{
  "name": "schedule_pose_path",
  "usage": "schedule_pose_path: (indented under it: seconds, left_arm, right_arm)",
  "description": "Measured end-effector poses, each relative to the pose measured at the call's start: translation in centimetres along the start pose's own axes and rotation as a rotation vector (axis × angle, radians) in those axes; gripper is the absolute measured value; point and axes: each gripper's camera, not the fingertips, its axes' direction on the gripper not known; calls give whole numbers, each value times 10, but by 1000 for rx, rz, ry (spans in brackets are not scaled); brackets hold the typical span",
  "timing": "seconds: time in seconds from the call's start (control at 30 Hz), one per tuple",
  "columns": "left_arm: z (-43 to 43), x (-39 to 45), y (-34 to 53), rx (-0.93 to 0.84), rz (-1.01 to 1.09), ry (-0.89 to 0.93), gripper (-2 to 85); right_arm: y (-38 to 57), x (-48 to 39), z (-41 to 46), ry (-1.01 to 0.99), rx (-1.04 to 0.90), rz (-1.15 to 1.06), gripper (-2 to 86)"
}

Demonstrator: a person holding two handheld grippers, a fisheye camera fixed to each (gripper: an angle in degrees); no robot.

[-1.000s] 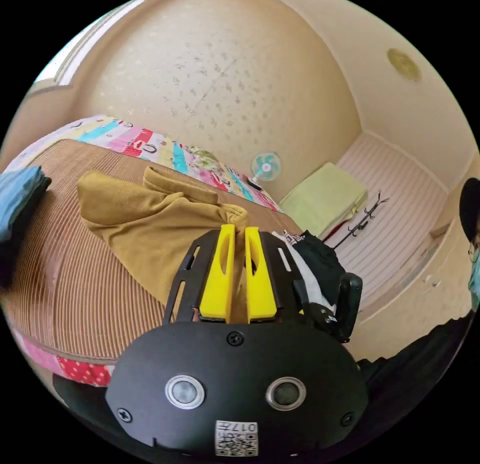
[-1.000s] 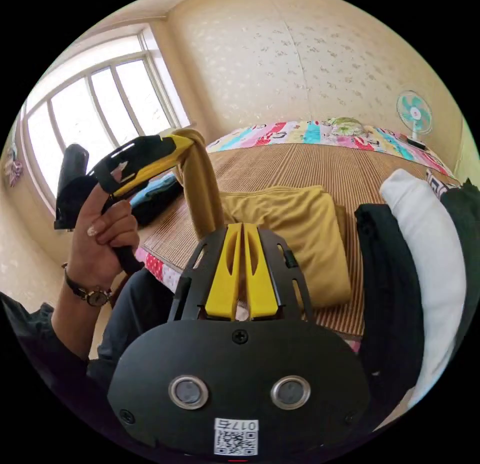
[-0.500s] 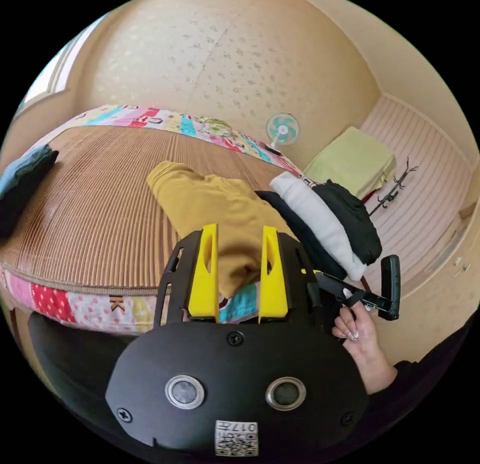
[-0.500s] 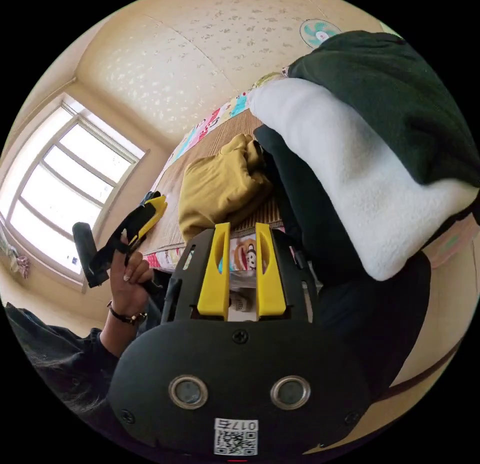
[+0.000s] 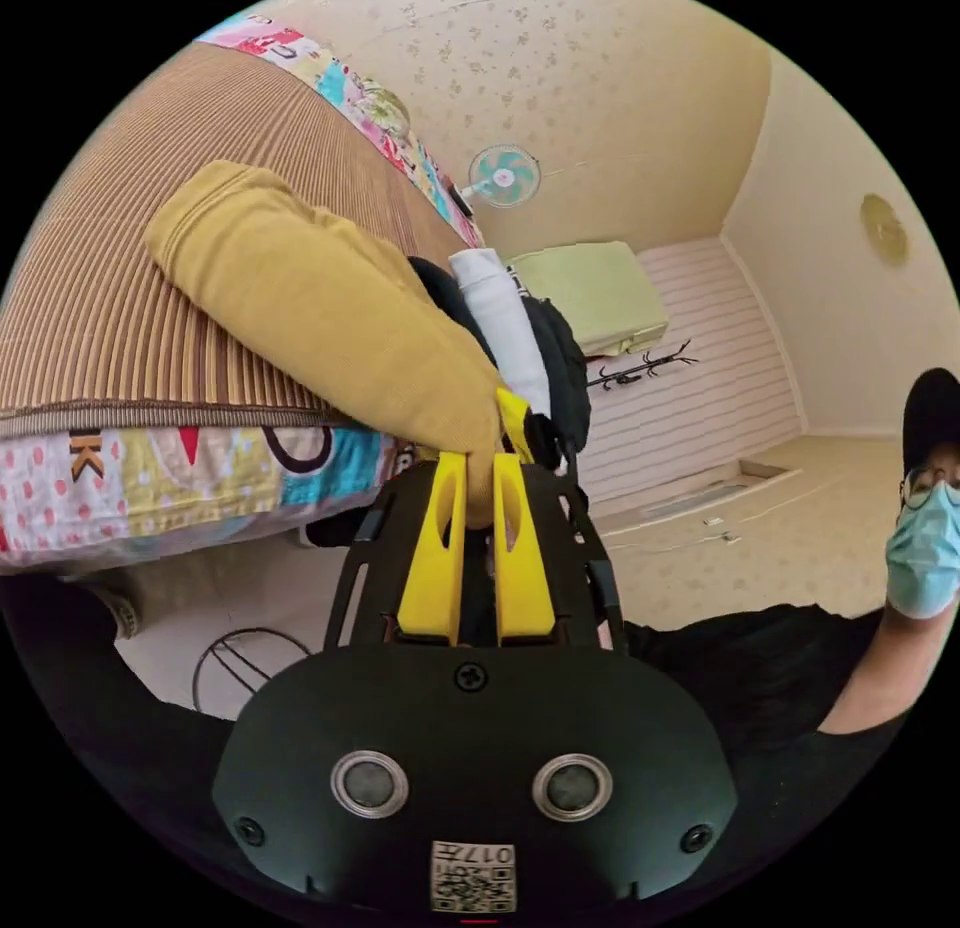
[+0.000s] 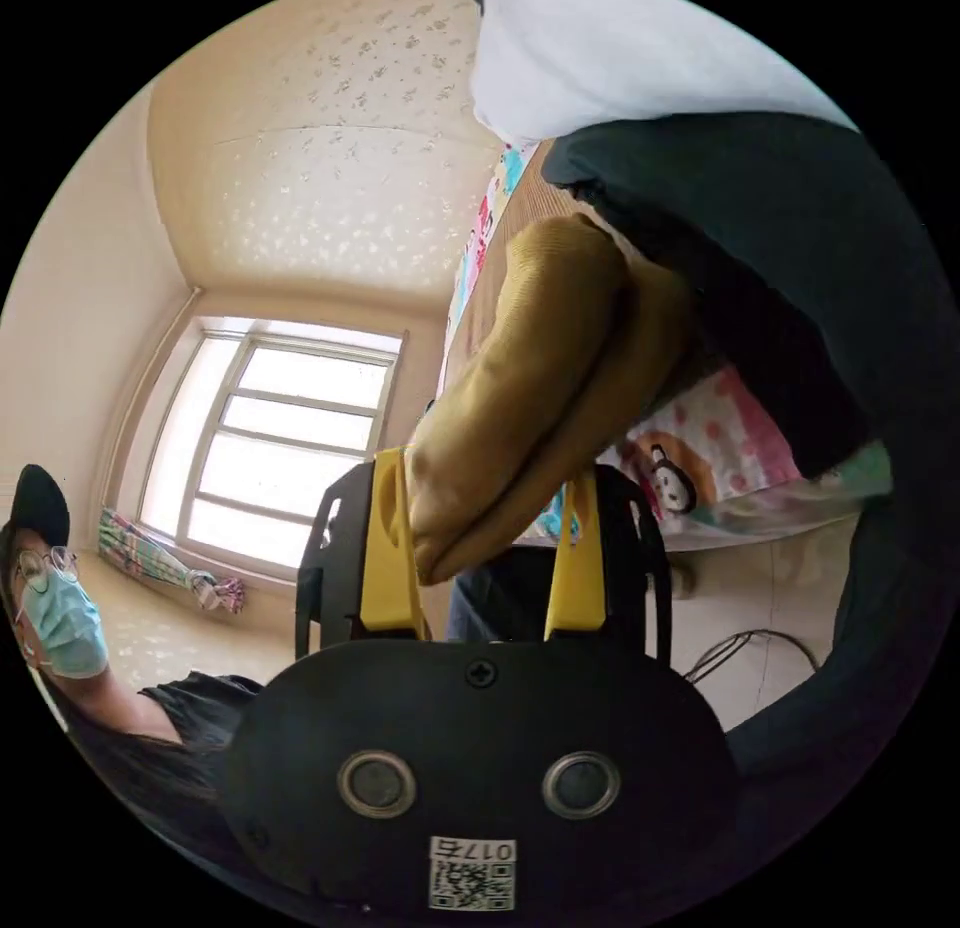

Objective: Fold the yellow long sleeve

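Left gripper [image 5: 478,468] has its yellow plastic jaws nearly together, pinching a corner of the yellow long sleeve [image 5: 330,308]. The right gripper [image 6: 485,488] jaws are spread wide around the thick folded end of the same soft knit bundle [image 6: 540,388]; can't tell if they're pressing it. The shirt is a rounded roll at the edge of the bed's ribbed brown mat [image 5: 90,308], just beside a stack of black and white fleecy clothes [image 6: 700,168].

A pile of dark and white clothes [image 5: 520,318] crowds just beside the yellow long sleeve [image 5: 330,308].
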Motion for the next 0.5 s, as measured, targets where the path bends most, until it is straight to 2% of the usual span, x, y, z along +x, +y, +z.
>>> schedule_pose_path:
  seconds: [0.13, 0.2, 0.3, 0.37, 0.5]
  left_arm:
    - [-54, 53, 39, 69, 233, -198, 54]
    - [-110, 78, 73, 242, 294, -332, 77]
    - [-169, 90, 115, 438, 248, -472, 131]
    - [-191, 90, 137, 500, 221, -522, 140]
    - [-218, 67, 169, 515, 51, -550, 146]
  right_arm:
    - [2, -23, 37, -244, -88, -119, 138]
    - [-2, -73, 82, -275, -165, -284, 127]
    - [-30, -139, 163, -411, -284, -452, 109]
    - [-46, -184, 215, -488, -319, -528, 106]
    - [-60, -266, 344, -488, -276, -590, 103]
